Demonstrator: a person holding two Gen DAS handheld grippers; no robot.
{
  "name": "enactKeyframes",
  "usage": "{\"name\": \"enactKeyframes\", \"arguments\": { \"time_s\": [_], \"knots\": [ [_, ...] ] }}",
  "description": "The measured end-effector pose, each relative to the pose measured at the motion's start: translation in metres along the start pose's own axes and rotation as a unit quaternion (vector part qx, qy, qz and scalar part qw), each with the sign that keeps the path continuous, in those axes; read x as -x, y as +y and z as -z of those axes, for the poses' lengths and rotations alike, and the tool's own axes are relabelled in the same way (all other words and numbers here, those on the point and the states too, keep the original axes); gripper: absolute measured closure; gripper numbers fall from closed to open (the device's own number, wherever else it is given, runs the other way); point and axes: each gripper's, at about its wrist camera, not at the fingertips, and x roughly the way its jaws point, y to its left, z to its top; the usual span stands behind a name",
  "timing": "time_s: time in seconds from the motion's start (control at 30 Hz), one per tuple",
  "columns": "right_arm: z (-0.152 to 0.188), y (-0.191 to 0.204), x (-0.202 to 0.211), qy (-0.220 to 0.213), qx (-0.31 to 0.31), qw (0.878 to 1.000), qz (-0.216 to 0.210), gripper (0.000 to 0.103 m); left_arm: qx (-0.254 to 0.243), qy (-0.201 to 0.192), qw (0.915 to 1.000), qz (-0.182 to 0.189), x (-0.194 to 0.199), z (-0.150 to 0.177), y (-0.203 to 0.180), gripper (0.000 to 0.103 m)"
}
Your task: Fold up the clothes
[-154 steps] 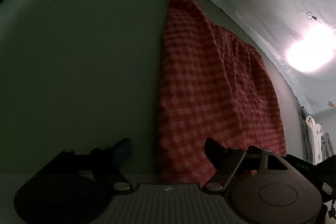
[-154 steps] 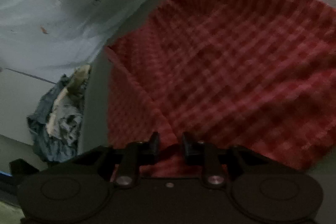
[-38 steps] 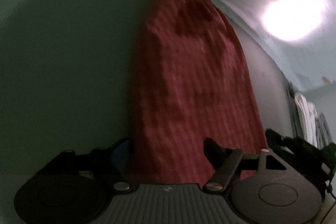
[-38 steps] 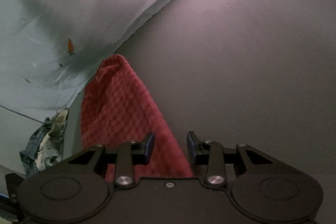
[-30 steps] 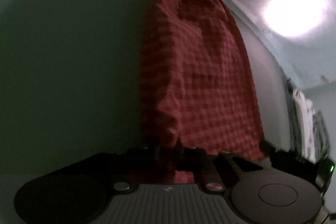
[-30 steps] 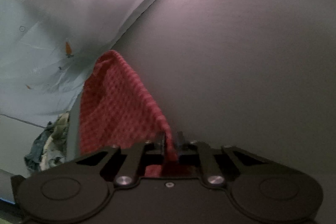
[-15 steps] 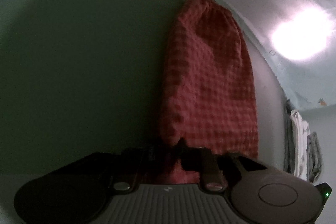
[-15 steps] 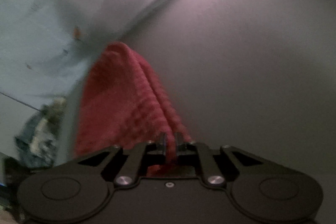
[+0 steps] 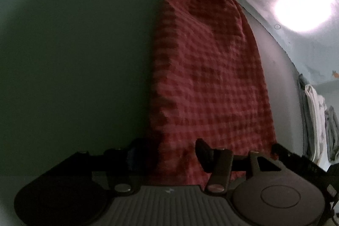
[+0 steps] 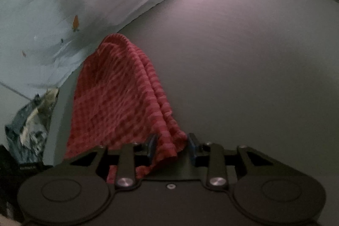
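the red checked cloth (image 9: 209,77) lies folded into a long strip on the grey tabletop (image 9: 74,56), running along the tabletop's edge where a pale printed sheet (image 10: 53,3) hangs with a bright glare on it. the left gripper (image 9: 167,154) is spread, its fingers standing either side of the cloth's near end without pinching it; the cloth passes between them. at the other end, the right gripper (image 10: 171,145) is also spread, with a bunched corner of the cloth (image 10: 118,99) sitting loosely between its blue-padded fingers (image 10: 191,144); whether the pads touch the fabric cannot be told. in the right wrist view the cloth's layered folds show along its edge. a crumpled pile of clothes (image 10: 31,120) lies past one end of the tabletop, and a stack of pale folded garments (image 9: 317,120) sits at the other end.
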Motion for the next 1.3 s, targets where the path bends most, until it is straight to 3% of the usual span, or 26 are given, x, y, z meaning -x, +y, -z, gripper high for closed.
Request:
{"name": "enactKeyframes", "arguments": {
  "time_s": [0.03, 0.07, 0.1, 0.17, 0.23, 0.37, 0.5, 0.67, 0.7, 0.77, 0.87, 0.97, 1.1, 1.2, 1.27, 1.3],
  "knots": [
    [-0.001, 0.005, -0.002, 0.001, 0.021, 1.000, 0.006, 0.071, 0.002, 0.002, 1.0000, 0.006, -0.001, 0.000, 0.001, 0.066],
    [-0.002, 0.011, -0.006, 0.001, 0.046, 0.999, 0.016, 0.076, 0.005, 0.004, 0.9999, 0.011, -0.002, 0.001, 0.002, 0.085],
    [-0.002, 0.019, -0.009, 0.002, 0.078, 0.996, 0.029, 0.078, 0.007, 0.006, 0.9998, 0.017, -0.003, 0.001, 0.004, 0.088],
    [-0.003, 0.027, -0.017, 0.007, 0.097, 0.995, 0.034, 0.091, 0.012, 0.010, 0.9995, 0.028, -0.005, 0.002, 0.006, 0.091],
    [-0.006, 0.023, -0.022, 0.012, 0.064, 0.998, 0.022, 0.099, 0.017, 0.014, 0.9990, 0.040, -0.007, 0.003, 0.008, 0.093],
    [-0.007, 0.009, -0.008, -0.010, -0.033, 0.998, -0.051, 0.101, 0.023, -0.018, 0.9982, 0.052, 0.010, 0.009, 0.008, 0.095],
    [0.000, -0.006, 0.034, -0.068, -0.132, 0.977, -0.151, 0.101, 0.044, -0.065, 0.9915, 0.104, 0.043, 0.014, 0.010, 0.096],
    [0.014, -0.010, 0.083, -0.109, -0.196, 0.945, -0.238, 0.101, 0.050, -0.115, 0.9798, 0.156, 0.096, 0.034, 0.005, 0.096],
    [0.017, -0.007, 0.091, -0.112, -0.194, 0.944, -0.243, 0.101, 0.048, -0.121, 0.9784, 0.161, 0.105, 0.040, 0.004, 0.096],
    [0.024, -0.001, 0.104, -0.114, -0.177, 0.948, -0.240, 0.101, 0.038, -0.128, 0.9788, 0.156, 0.118, 0.054, 0.002, 0.095],
    [0.035, 0.006, 0.107, -0.099, -0.126, 0.970, -0.182, 0.101, 0.021, -0.113, 0.9857, 0.123, 0.114, 0.070, 0.006, 0.095],
    [0.048, 0.006, 0.086, -0.064, -0.102, 0.986, -0.120, 0.099, 0.027, -0.082, 0.9932, 0.078, 0.091, 0.081, 0.014, 0.095],
    [0.063, 0.009, 0.059, -0.027, -0.081, 0.995, -0.059, 0.095, 0.046, -0.068, 0.9954, 0.050, 0.073, 0.081, 0.019, 0.095],
    [0.071, 0.012, 0.051, -0.024, -0.064, 0.997, -0.021, 0.086, 0.056, -0.067, 0.9949, 0.051, 0.074, 0.074, 0.026, 0.094],
    [0.073, 0.015, 0.049, -0.030, -0.046, 0.998, 0.000, 0.071, 0.057, -0.063, 0.9952, 0.048, 0.073, 0.071, 0.027, 0.093],
    [0.073, 0.017, 0.047, -0.032, -0.033, 0.999, 0.009, 0.069, 0.056, -0.059, 0.9956, 0.046, 0.071, 0.071, 0.029, 0.093]
  ]
}}
